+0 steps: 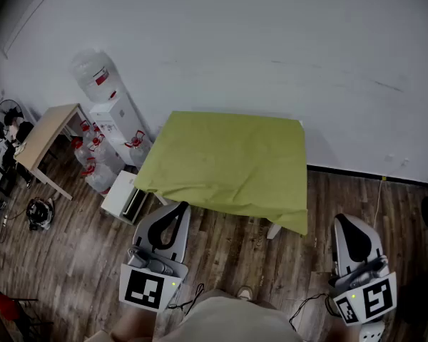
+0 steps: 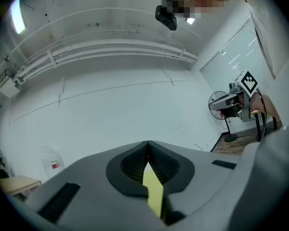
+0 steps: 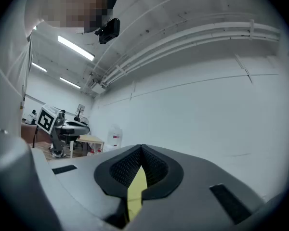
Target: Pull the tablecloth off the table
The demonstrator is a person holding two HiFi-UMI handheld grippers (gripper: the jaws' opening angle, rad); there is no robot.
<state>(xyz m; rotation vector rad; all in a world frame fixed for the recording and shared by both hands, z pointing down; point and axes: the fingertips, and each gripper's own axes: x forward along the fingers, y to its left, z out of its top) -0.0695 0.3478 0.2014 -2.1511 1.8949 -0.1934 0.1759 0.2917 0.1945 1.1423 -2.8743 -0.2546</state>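
A lime-green tablecloth [image 1: 228,169] covers a table against the white wall and hangs over its front edge. My left gripper [image 1: 180,206] is held above the floor just short of the cloth's front left part, jaws shut with nothing in them. My right gripper [image 1: 344,219] is off the cloth's front right corner, also shut and holding nothing. In the left gripper view the left gripper [image 2: 148,143] has its pads together at the tip, with a strip of the green tablecloth [image 2: 154,189] showing behind. The right gripper view shows the right gripper [image 3: 141,147] the same way, with the tablecloth [image 3: 136,189] behind.
A water dispenser [image 1: 116,123] with several spare water bottles [image 1: 93,166] stands left of the table. A small wooden table [image 1: 46,135] is further left. A white box [image 1: 125,194] sits on the wood floor by the cloth's left corner. A fan [image 2: 221,107] stands nearby.
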